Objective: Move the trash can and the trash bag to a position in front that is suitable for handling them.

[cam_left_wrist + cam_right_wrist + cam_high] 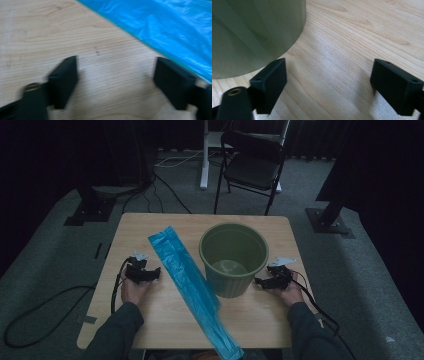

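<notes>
Blue bag (pixel 192 285) beside green bucket (pixel 233 257) | left gripper (pixel 150 274) released | right gripper (pixel 264 282) released

The blue bag (pixel 192 282) is looking like thin, shiny, crinkly plastic. Beside it, the green bucket (pixel 233 260) is looking smooth and matt, and the table (pixel 150 320) under both is showing pale wood grain.

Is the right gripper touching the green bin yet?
Apart. In the right gripper view, bare table shows between the open right gripper and the green bin; nothing lies between its fingers.
</notes>
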A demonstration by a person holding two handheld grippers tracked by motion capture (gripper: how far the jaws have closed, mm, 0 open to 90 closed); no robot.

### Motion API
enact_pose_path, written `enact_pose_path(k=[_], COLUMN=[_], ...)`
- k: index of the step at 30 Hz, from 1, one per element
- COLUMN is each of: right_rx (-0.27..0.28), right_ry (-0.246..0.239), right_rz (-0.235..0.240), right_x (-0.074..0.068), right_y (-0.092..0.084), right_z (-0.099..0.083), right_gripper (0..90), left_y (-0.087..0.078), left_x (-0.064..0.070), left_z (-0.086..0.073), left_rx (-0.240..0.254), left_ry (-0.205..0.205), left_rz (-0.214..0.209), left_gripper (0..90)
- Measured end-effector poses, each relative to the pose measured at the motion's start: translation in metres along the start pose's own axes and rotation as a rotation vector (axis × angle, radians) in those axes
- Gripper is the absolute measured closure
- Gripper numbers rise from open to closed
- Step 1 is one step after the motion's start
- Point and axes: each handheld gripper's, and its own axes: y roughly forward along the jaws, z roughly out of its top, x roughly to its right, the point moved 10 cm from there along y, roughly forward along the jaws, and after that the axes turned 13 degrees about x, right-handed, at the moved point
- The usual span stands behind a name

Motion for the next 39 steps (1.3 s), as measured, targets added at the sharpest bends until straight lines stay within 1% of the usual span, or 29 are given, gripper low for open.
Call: enact_pose_path(k=[1, 3, 4, 5, 6, 8, 9, 10, 11, 12, 13, 14, 15, 16, 18, 21, 22, 24, 25, 26, 29, 30, 31, 32, 33, 34, 35, 36, 39], right_rx=[0.0, 0.016, 0.021, 0.027, 0.027, 0.018, 0.006, -0.01, -0.01, -0.003, -0.003, 0.006, 0.006, 0.014, 0.026, 0.039, 0.044, 0.046, 0.047, 0.047, 0.048, 0.05, 0.047, 0.047, 0.048, 0.052, 0.052, 0.049, 0.048], right_ry=[0.0, 0.001, 0.0, 0.0, 0.0, 0.006, 0.016, 0.026, 0.026, 0.031, 0.031, 0.031, 0.031, 0.037, 0.041, 0.055, 0.057, 0.058, 0.043, 0.043, 0.025, 0.029, 0.027, 0.027, 0.023, 0.012, 0.01, 0.001, -0.003], right_rz=[0.0, 0.003, 0.004, 0.005, 0.005, -0.006, -0.018, -0.024, -0.024, -0.027, -0.027, -0.034, -0.034, -0.031, -0.042, -0.045, -0.04, -0.031, -0.015, -0.015, -0.001, 0.003, 0.011, 0.011, 0.021, 0.035, 0.046, 0.047, 0.058], right_x=[0.0, 0.0, 0.0, 0.0, 0.0, 0.002, 0.003, 0.004, 0.004, 0.005, 0.005, 0.005, 0.005, 0.006, 0.01, 0.013, 0.013, 0.012, 0.008, 0.008, 0.004, 0.002, 0.0, 0.0, -0.001, -0.004, -0.006, -0.006, -0.009], right_y=[0.0, -0.001, -0.002, -0.002, -0.002, -0.003, -0.004, -0.005, -0.005, -0.005, -0.005, -0.006, -0.006, -0.006, -0.007, -0.007, -0.006, -0.005, -0.003, -0.003, -0.002, -0.002, -0.003, -0.003, -0.003, -0.004, -0.004, -0.004, -0.005], right_z=[0.0, 0.001, 0.002, 0.003, 0.003, 0.004, 0.004, 0.006, 0.006, 0.01, 0.01, 0.016, 0.016, 0.019, 0.028, 0.034, 0.036, 0.039, 0.043, 0.043, 0.046, 0.048, 0.05, 0.05, 0.051, 0.054, 0.056, 0.056, 0.057], right_gripper=[17.9, 27.6, 31.4, 40.0, 40.0, 50.4, 54.9, 59.6, 59.6, 60.6, 60.6, 60.5, 60.5, 60.3, 59.3, 59.3, 59.2, 59.2, 59.3, 59.3, 59.2, 58.8, 58.6, 58.6, 58.6, 58.5, 58.9, 58.9, 60.1], left_y=[-0.001, -0.003, -0.004, -0.006, -0.006, -0.006, -0.007, -0.008, -0.008, -0.01, -0.01, -0.011, -0.011, -0.011, -0.009, -0.006, -0.005, -0.003, -0.002, -0.001, 0.0, 0.001, 0.001, 0.001, 0.0, 0.001, 0.001, 0.0, 0.0], left_x=[0.002, 0.006, 0.008, 0.015, 0.015, 0.026, 0.03, 0.037, 0.041, 0.053, 0.053, 0.063, 0.063, 0.069, 0.078, 0.096, 0.103, 0.117, 0.123, 0.131, 0.146, 0.151, 0.157, 0.157, 0.159, 0.161, 0.164, 0.165, 0.166], left_z=[0.001, 0.002, 0.002, 0.003, 0.003, 0.006, 0.008, 0.013, 0.016, 0.024, 0.024, 0.033, 0.033, 0.038, 0.045, 0.057, 0.06, 0.066, 0.069, 0.072, 0.076, 0.077, 0.077, 0.077, 0.076, 0.076, 0.076, 0.076, 0.076], left_rx=[0.003, -0.007, -0.018, -0.03, -0.03, -0.029, -0.026, -0.012, -0.003, 0.02, 0.02, 0.042, 0.042, 0.045, 0.052, 0.066, 0.067, 0.067, 0.067, 0.07, 0.076, 0.077, 0.073, 0.073, 0.066, 0.067, 0.066, 0.064, 0.057], left_ry=[0.005, 0.007, 0.008, 0.013, 0.013, 0.027, 0.033, 0.031, 0.033, 0.046, 0.046, 0.058, 0.058, 0.055, 0.061, 0.064, 0.07, 0.098, 0.108, 0.12, 0.131, 0.133, 0.136, 0.136, 0.144, 0.15, 0.152, 0.154, 0.146], left_rz=[-0.011, -0.018, -0.019, -0.04, -0.04, -0.074, -0.086, -0.113, -0.126, -0.161, -0.161, -0.186, -0.186, -0.21, -0.232, -0.276, -0.293, -0.315, -0.326, -0.337, -0.362, -0.374, -0.396, -0.396, -0.405, -0.405, -0.419, -0.422, -0.428], left_gripper=[24.1, 37.2, 41.1, 51.9, 53.1, 54.5, 54.6, 54.6, 54.6, 54.6, 54.6, 54.5, 54.4, 54.4, 53.8, 53.7, 53.6, 53.5, 53.5, 53.5, 53.5, 53.3, 52.8, 52.7, 52.7, 52.7, 52.8, 52.7, 54.0])
